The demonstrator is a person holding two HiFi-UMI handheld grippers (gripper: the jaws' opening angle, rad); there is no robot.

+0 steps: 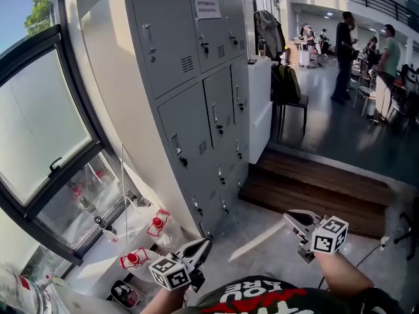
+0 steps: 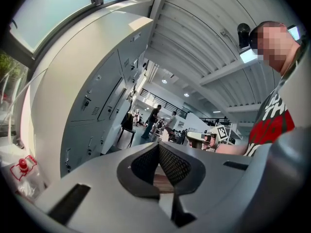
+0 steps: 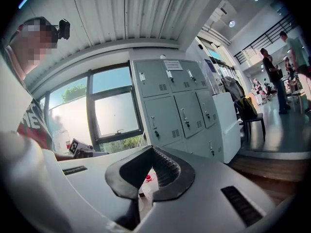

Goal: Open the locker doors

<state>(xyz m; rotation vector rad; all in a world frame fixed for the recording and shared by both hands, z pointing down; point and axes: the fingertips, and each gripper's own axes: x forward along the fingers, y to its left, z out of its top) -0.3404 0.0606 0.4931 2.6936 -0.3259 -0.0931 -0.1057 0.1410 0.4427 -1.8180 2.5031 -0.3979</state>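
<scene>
A bank of grey lockers (image 1: 196, 77) stands against the wall, three columns wide, every door shut, each with a small handle and lock. It also shows in the left gripper view as the lockers (image 2: 97, 110) at the left, and in the right gripper view as the lockers (image 3: 180, 101) straight ahead. My left gripper (image 1: 205, 243) is low in the head view, well short of the bottom doors, shut with nothing in it (image 2: 158, 144). The right gripper (image 1: 288, 216) hovers to the right, apart from the lockers, its jaws meeting at the tips and empty (image 3: 152, 148).
A big window (image 1: 39, 129) runs along the left. Plastic bottles with red caps (image 1: 157, 224) lie on the floor by the locker base. A white cabinet (image 1: 260, 103), a chair with a bag (image 1: 288, 90) and a wooden step (image 1: 314, 188) are right of the lockers. People (image 1: 344, 51) stand far back.
</scene>
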